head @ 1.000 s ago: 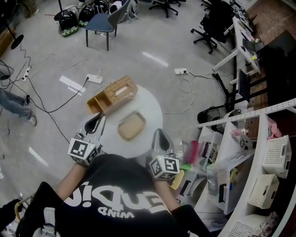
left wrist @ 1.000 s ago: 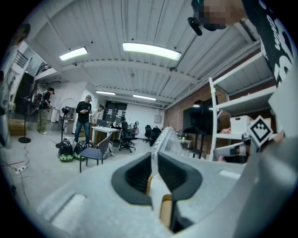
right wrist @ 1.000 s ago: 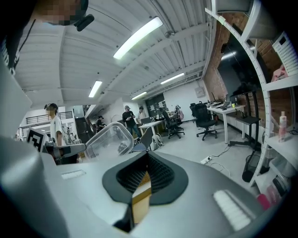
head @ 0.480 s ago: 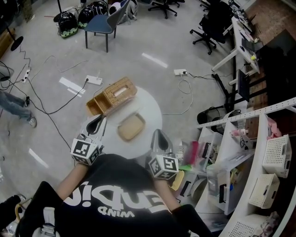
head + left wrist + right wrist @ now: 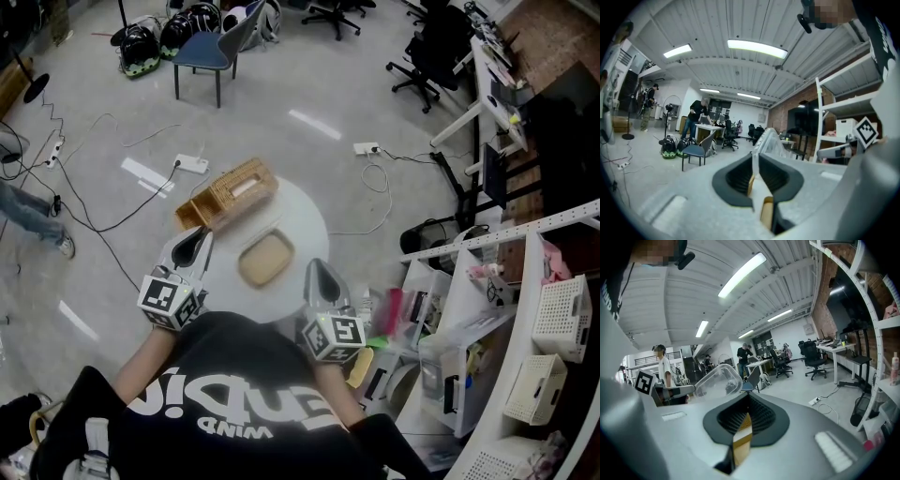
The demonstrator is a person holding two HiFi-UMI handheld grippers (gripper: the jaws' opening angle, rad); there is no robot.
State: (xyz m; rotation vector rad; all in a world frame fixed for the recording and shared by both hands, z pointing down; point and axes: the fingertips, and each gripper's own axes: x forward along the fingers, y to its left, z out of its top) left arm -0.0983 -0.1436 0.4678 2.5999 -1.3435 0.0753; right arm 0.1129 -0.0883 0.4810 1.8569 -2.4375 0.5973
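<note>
In the head view my left gripper (image 5: 192,246) is raised over the left edge of a round white table (image 5: 305,225). My right gripper (image 5: 322,278) is raised over the table's near right edge. Both point up and away, jaws pressed together with nothing between them. On the table lie a wicker basket (image 5: 234,192) at the far side and a tan shallow tray (image 5: 265,259) in the middle, between the grippers and untouched. The left gripper view shows its shut jaws (image 5: 765,139) against ceiling and room. The right gripper view shows its shut jaws (image 5: 723,378) likewise.
A blue chair (image 5: 211,42) stands far off, with helmets beside it. Power strips (image 5: 192,161) and cables lie on the floor. White shelving (image 5: 525,309) with boxes stands close at the right. Desks and office chairs (image 5: 427,52) are beyond. People stand in the distance (image 5: 696,119).
Both grippers stay raised and shut. The left one has drifted slightly to the left; a distant person in the left gripper view has shifted.
</note>
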